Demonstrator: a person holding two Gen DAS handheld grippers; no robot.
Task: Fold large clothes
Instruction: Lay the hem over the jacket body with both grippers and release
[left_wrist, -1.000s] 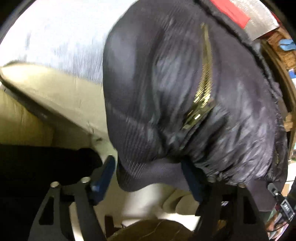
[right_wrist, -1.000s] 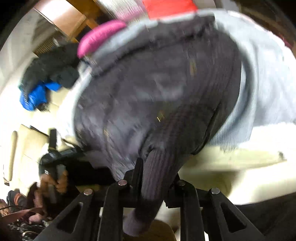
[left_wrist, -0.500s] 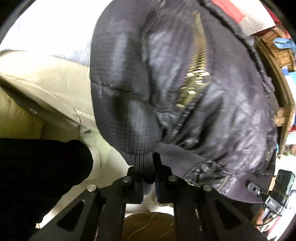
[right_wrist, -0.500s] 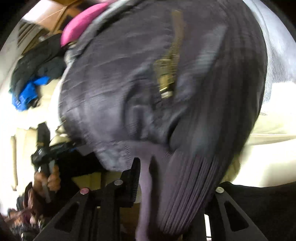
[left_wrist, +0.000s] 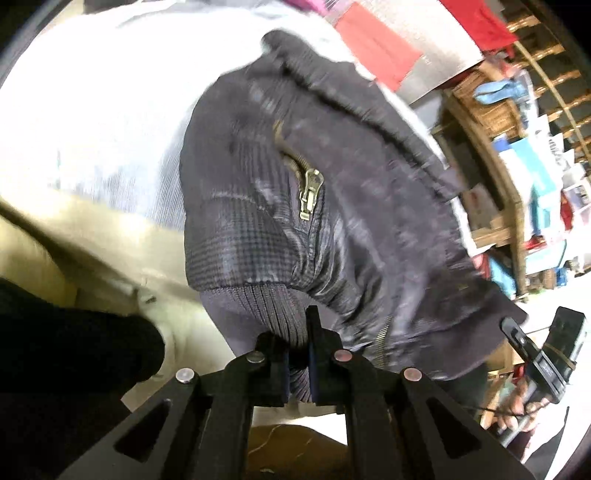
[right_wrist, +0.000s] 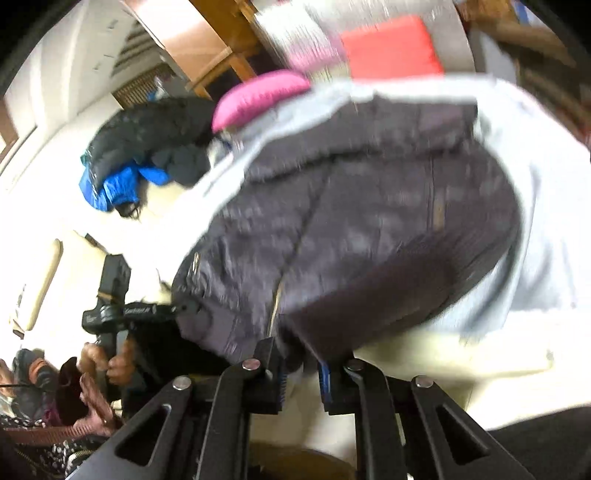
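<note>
**Both grippers clamped on the dark jacket's hem**

Left gripper (left_wrist: 298, 363), bottom centre of the left wrist view: jaws drawn together, pinching the ribbed knit hem (left_wrist: 266, 314) of the dark jacket (left_wrist: 369, 206). The ribbing bunches between the pads and hangs a little below them.

Right gripper (right_wrist: 301, 373), bottom centre of the right wrist view: jaws close together on the jacket's lower edge; dark cloth drops down between them. Heavy blur here, so the exact bite is hard to read.

The jacket fills the middle of both views, puffy and quilted. A brass zipper pull (left_wrist: 309, 199) sits centre frame in the left view, hanging down along a short zipped slit. Under and behind the jacket lies a pale grey sheet (left_wrist: 110, 129), on a cream cushion (left_wrist: 74, 236) at left.

At the right edge of the left view, the other hand (left_wrist: 517, 406) grips its tool handle. Upper left of the right view: a black and blue garment pile (right_wrist: 136, 155), a pink cushion (right_wrist: 258, 94) just beside it, a red cushion (right_wrist: 391, 50) at top.
</note>
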